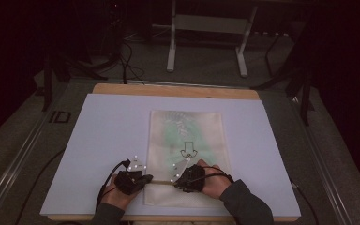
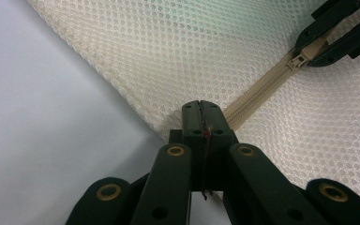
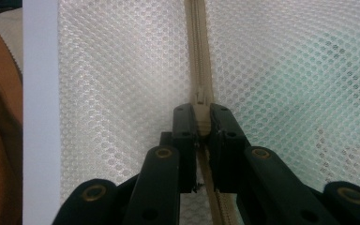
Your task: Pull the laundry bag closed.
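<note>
A cream mesh zip pouch (image 1: 187, 136) lies flat on the white board (image 1: 112, 122), with green contents and a dark drawing showing through it. Its beige zipper (image 2: 258, 91) runs across the near end. My left gripper (image 1: 145, 178) is shut on the pouch's left edge at the zipper's end (image 2: 200, 110). A short way along the zipper, my right gripper (image 1: 178, 180) is shut on the zipper pull (image 3: 201, 119), and its jaws also appear in the left gripper view (image 2: 316, 49). The zipper teeth (image 3: 198, 47) ahead of the pull look closed.
The white board rests on a wooden tabletop (image 1: 173, 90). Beyond the table stand a white frame's legs (image 1: 171, 56) and cables (image 1: 126, 61) on the dark floor. A forearm (image 3: 0, 122) fills the left side of the right gripper view.
</note>
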`<move>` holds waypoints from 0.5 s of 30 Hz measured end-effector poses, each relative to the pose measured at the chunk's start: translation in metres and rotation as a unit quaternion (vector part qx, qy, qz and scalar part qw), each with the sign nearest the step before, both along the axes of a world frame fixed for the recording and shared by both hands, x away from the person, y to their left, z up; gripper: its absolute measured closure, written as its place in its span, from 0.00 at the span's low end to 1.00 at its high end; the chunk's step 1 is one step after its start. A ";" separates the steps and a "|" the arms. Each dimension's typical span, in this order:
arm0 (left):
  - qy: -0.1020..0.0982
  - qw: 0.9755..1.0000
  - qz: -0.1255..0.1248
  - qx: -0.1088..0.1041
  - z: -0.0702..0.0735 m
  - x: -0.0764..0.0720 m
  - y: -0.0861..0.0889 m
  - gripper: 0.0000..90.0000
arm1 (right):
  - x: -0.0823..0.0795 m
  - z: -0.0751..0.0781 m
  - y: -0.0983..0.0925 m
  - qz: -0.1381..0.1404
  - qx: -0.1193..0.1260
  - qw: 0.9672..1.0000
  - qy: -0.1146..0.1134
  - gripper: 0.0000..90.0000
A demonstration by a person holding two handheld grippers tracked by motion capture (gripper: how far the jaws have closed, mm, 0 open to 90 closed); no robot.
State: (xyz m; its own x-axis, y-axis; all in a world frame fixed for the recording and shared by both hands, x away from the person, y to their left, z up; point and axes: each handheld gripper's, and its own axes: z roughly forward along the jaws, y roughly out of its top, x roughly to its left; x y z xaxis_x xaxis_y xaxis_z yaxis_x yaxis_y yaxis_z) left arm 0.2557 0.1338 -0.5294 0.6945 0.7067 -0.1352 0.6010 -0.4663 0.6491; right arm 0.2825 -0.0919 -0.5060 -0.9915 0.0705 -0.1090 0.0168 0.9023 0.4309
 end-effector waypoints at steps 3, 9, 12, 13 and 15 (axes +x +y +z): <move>0.000 1.000 0.000 0.000 0.000 0.000 0.000 0.99 | 0.000 0.000 0.000 0.000 0.001 1.000 0.000 0.92; 0.000 1.000 -0.001 0.001 0.000 0.000 0.000 0.99 | 0.000 0.000 -0.002 -0.001 0.001 1.000 0.001 0.92; 0.000 1.000 0.000 0.001 0.000 0.000 0.000 1.00 | 0.001 0.000 -0.005 -0.002 0.001 1.000 0.003 0.92; 0.000 1.000 0.000 0.001 0.000 0.000 0.000 0.99 | 0.000 0.001 -0.006 -0.003 -0.001 1.000 0.003 0.92; 0.000 1.000 0.000 0.001 0.000 0.000 0.000 0.99 | 0.001 0.001 -0.009 -0.003 0.000 1.000 0.003 0.92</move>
